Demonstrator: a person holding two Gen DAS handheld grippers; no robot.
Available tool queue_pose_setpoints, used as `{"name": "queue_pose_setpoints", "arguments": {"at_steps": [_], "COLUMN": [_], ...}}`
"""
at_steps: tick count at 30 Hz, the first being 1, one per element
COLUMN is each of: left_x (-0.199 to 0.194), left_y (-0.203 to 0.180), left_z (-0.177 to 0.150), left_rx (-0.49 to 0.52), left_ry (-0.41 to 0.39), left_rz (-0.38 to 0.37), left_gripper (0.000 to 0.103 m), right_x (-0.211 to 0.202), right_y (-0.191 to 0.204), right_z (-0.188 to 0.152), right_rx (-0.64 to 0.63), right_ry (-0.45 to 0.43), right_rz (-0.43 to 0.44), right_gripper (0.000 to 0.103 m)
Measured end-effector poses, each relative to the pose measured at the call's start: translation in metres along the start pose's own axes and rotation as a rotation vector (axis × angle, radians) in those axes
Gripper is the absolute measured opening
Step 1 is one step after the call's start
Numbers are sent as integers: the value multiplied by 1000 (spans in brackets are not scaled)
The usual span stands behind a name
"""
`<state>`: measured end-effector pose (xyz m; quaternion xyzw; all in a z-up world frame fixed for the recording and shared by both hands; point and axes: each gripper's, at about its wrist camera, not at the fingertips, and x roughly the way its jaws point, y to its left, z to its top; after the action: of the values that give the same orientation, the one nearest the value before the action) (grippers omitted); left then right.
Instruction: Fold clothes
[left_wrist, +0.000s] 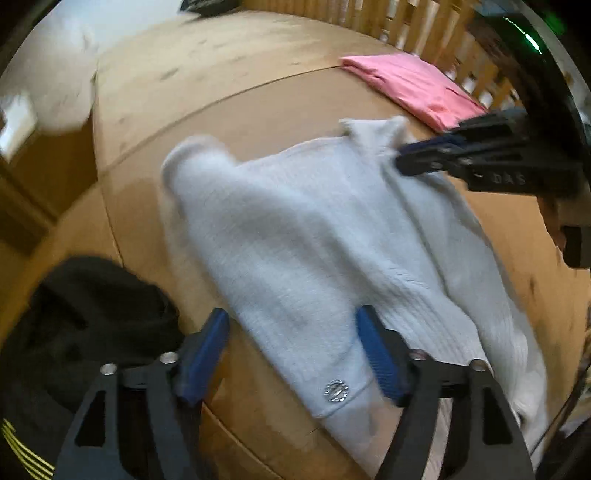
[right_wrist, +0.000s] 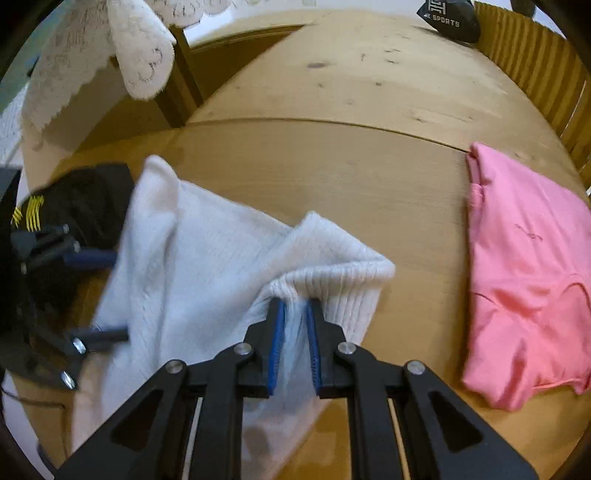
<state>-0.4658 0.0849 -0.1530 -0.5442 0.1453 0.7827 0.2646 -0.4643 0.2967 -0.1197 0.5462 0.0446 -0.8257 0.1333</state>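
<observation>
White ribbed sweater sprawls across the middle of the wooden surface. Right gripper has its fingers clamped on a ribbed cuff, while left gripper hangs above the hem, fingers apart. Folded pink garment lies near the surface's edge.

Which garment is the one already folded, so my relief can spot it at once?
Start from the round wooden table and go to its edge by the slatted chair back. The pink top lies there as a flat folded rectangle, apart from the other clothes. It is the only pink item; the white sweater is spread out and held by the right gripper, and the black garment is crumpled.
</observation>
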Motion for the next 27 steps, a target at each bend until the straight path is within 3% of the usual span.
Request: {"name": "queue_pose_setpoints", "arguments": {"at_steps": [4,6,9,12,13,15,16,19,22,27], "left_x": [-13,-29,-36,-15,-5,-5,-6,-45,-98,-127], "left_y": [4,-3,-1,7,11,15,17,5,-29,-97], "left_z": [-1,6,17,24,27,28,29,11,-40,-118], "left_rx": [1,24,36,34,34,-15,-41,-36,-5,41], "left_ry": [8,-42,-83,-21,4,5,3,-42,-85,-39], "left_rz": [19,39,63,120,138,121,110,99,-4,-108], "left_gripper": [68,62,63,64,69,73,67,61,62,62], "right_x": [-10,-24,-30,-17,-13,-7,-12,-45,-86,-89], "right_y": [-9,-3,7,9,8,4,0,-1,16,71], "right_z": [-2,-1,-1,-2,-2,5,5,-8,-47,-110], "right_rx": [8,-2,-18,-30,-33,-35,-13,4,-39,-155], "right_ry": [35,-28,-54,-30,-31,-28,-27,-68,-91,15], "right_rz": [-64,-33,0,-17,-24,-40,-46,-24,88,180], "right_gripper": [12,12,12,12,12,12,12,13,15,15]}}
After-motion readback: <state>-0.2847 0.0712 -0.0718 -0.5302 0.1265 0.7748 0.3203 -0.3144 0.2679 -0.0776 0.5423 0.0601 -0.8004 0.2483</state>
